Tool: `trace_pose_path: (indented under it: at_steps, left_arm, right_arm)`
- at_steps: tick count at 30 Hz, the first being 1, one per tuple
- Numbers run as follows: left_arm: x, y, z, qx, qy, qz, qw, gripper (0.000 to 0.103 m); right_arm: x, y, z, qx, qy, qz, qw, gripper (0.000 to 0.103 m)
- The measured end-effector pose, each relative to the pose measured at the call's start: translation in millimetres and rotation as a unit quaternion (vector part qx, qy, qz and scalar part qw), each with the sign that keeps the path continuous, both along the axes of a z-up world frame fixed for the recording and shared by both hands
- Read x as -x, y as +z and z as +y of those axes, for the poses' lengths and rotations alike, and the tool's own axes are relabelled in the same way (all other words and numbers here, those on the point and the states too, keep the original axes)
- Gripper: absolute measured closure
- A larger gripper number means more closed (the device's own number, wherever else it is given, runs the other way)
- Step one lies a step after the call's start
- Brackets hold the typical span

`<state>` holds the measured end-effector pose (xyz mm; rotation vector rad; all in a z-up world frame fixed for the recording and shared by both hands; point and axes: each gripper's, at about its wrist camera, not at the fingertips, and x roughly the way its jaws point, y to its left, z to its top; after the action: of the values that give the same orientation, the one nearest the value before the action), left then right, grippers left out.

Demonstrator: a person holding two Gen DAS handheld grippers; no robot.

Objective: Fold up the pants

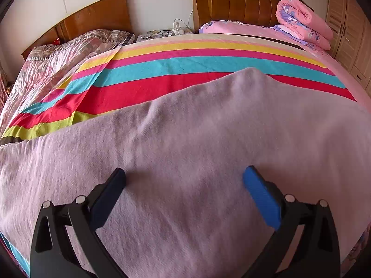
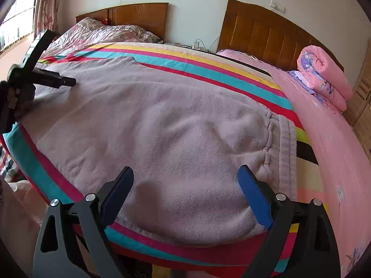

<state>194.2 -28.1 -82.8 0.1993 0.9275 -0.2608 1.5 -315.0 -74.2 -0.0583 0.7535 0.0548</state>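
Observation:
Pale lilac sweatpants [image 1: 185, 127] lie spread flat on a striped blanket [image 1: 162, 64] on the bed. My left gripper [image 1: 185, 175] hovers just over the fabric, open, with nothing between its blue pads. In the right wrist view the pants [image 2: 162, 120] stretch from the elastic waistband [image 2: 287, 153] at the right toward the far left. My right gripper [image 2: 186, 172] is open above the seat area near the waistband and the bed's near edge, gripping nothing. One of the left gripper's fingers [image 2: 55, 80] shows at the left, over the leg end.
A rolled pink quilt [image 2: 324, 78] lies on the pink sheet [image 2: 329, 139] by the wooden headboard [image 2: 266, 39]. A second bed with a plastic-covered quilt [image 1: 58, 58] stands to the left. A nightstand with chargers [image 1: 176, 31] sits between them. A wardrobe [image 1: 347, 34] is at far right.

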Motion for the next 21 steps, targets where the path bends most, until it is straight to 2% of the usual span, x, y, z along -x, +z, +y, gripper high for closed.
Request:
trace_pose_path:
  at_steps: [1,2,3,4,7,9,12,14,16,18,21]
  left_arm:
    - [1,0,0,-0.002,0.000,-0.002,1.0000,0.001]
    - [1,0,0,-0.002,0.000,-0.003,1.0000,0.001]
    - [1,0,0,-0.001,0.001,-0.003,1.0000,0.001]
    - [1,0,1,0.001,0.001,-0.002,1.0000,0.001]
    - [2,0,2,0.007,0.002,0.000,1.0000,0.001]
    - [2,0,3,0.010,0.002,0.001,1.0000,0.001]
    - [1,0,4,0.013,0.001,0.004,0.9999,0.001]
    - [0,0,5,0.015,0.001,0.005,0.9999,0.001]
    - [0,-1,5,0.017,0.001,0.006,0.9998,0.001]
    - [0,-1,7,0.019,0.000,0.006,0.9998,0.001]
    - [-1,-1,9,0.024,-0.003,0.009,0.9997,0.001]
  right_arm:
    - [0,-3,-2,-0.021,0.002,0.007,1.000,0.015]
    - [-2,-10,-1,-0.021,0.002,0.026,0.999,0.015]
    - [-3,-18,1,-0.002,0.005,0.041,0.999,0.015]
    - [2,-21,3,0.008,0.011,0.027,1.000,0.015]
    - [1,-15,-3,-0.031,-0.005,0.047,0.998,0.015]
    - [-5,-3,0,-0.024,-0.024,0.060,0.998,0.015]
    - [-17,28,19,-0.020,-0.024,0.028,0.999,0.015]
    - [-30,45,45,-0.023,0.013,0.006,1.000,0.015]
    - [-45,49,76,-0.016,0.058,0.001,0.998,0.015]
    - [-62,38,103,-0.007,0.093,0.027,0.995,0.015]
    - [-78,-2,128,0.009,0.112,0.092,0.989,0.015]
